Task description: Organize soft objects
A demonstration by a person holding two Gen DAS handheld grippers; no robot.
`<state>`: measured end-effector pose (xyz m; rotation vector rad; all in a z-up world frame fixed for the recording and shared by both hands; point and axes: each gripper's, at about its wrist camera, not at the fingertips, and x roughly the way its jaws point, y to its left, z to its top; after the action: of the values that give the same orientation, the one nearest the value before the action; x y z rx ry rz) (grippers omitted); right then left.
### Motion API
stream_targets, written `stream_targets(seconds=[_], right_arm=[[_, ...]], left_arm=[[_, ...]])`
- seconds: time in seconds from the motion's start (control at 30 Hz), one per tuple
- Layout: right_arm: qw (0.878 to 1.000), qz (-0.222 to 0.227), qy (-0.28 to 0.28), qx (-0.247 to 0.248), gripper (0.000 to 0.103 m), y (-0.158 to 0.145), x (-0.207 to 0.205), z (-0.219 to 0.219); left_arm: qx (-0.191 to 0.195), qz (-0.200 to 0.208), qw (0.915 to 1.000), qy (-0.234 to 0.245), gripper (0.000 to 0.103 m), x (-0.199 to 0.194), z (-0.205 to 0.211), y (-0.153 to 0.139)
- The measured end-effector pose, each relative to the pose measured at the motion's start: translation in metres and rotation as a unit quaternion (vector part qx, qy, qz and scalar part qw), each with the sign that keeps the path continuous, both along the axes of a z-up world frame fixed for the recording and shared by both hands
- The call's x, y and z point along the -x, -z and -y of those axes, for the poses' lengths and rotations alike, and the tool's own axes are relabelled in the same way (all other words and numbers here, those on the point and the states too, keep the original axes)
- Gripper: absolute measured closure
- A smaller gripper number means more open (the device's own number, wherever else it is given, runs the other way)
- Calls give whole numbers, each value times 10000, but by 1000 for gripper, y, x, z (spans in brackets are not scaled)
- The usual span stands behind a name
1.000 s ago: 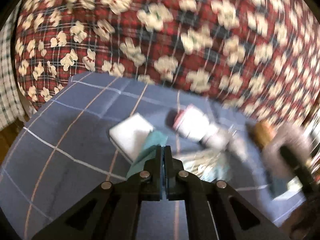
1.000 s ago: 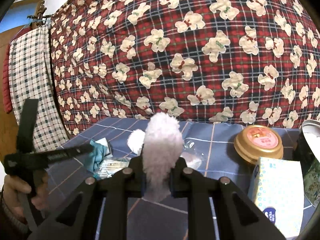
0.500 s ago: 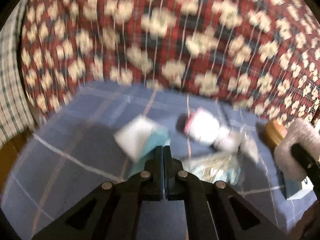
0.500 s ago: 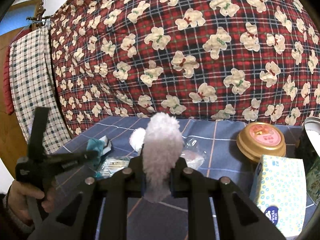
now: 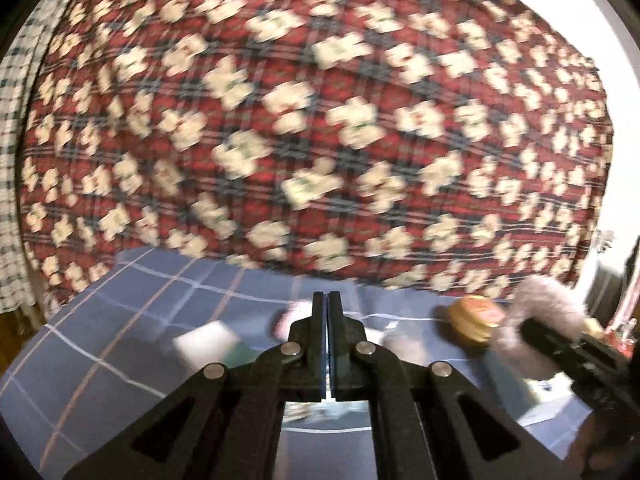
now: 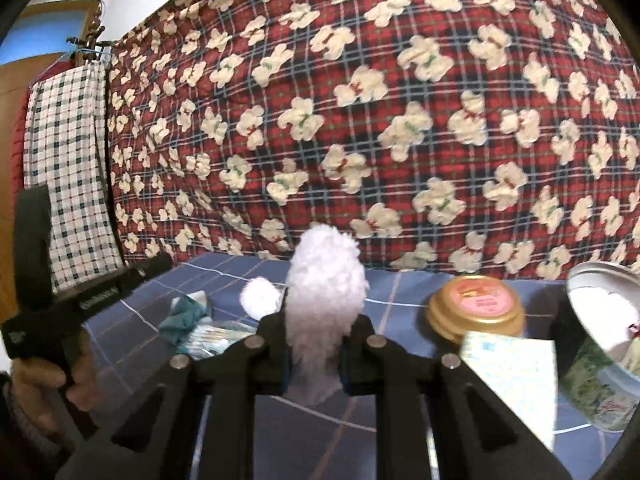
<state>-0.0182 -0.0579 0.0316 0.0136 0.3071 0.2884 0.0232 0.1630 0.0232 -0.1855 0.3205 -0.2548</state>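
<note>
My right gripper [image 6: 314,336] is shut on a fluffy white-pink soft piece [image 6: 326,284] and holds it upright above the blue checked cloth [image 6: 400,420]. The same piece shows at the right of the left wrist view [image 5: 548,312]. My left gripper [image 5: 327,312] is shut and empty, raised above the cloth [image 5: 100,352]; it also shows at the left of the right wrist view [image 6: 160,264]. A white pompom [image 6: 260,298], a teal cloth [image 6: 186,316] and a clear packet [image 6: 212,336] lie on the cloth behind the held piece.
A gold-lidded jar [image 6: 476,306] stands at the right, with a patterned tissue pack [image 6: 512,380] and an open tin [image 6: 600,344] in front of it. A red plaid quilt with bear prints [image 6: 360,120] rises behind. A checked towel [image 6: 68,176] hangs at left.
My left gripper has lifted and tilted upward, so the items on the cloth dropped low in its view. My right gripper rose slightly with the fluffy piece still held.
</note>
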Motion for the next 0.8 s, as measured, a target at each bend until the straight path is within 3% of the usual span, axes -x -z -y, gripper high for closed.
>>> stream_targets(seconds=[0.27,0.43,0.6,0.63,0.7,0.8], right_arm=[[9990,194,250,310,86,0,20,35],[9993,199,270,164,86,-3,23,50],[9995,251,172,17,86,-8,27,52],[9996,247,146,18,86,-8,28,51],[9996,244,122,74,86,-7,28,48],[9996,242,114,97,86,-6,29,47]], left_arm=[[-165,200,9991,340,102,29,36,-14],[-61,6,9999,-142,102,41,-11,-18],[-282,93,9980,-553,102,58,-48,-31],[-305,-48,9976,-615,102,54,-51,-32],[-454,-719,9945,-614,101,32,-52,-24],[-976,-1400,9843,-442,101,-2,-36,2]])
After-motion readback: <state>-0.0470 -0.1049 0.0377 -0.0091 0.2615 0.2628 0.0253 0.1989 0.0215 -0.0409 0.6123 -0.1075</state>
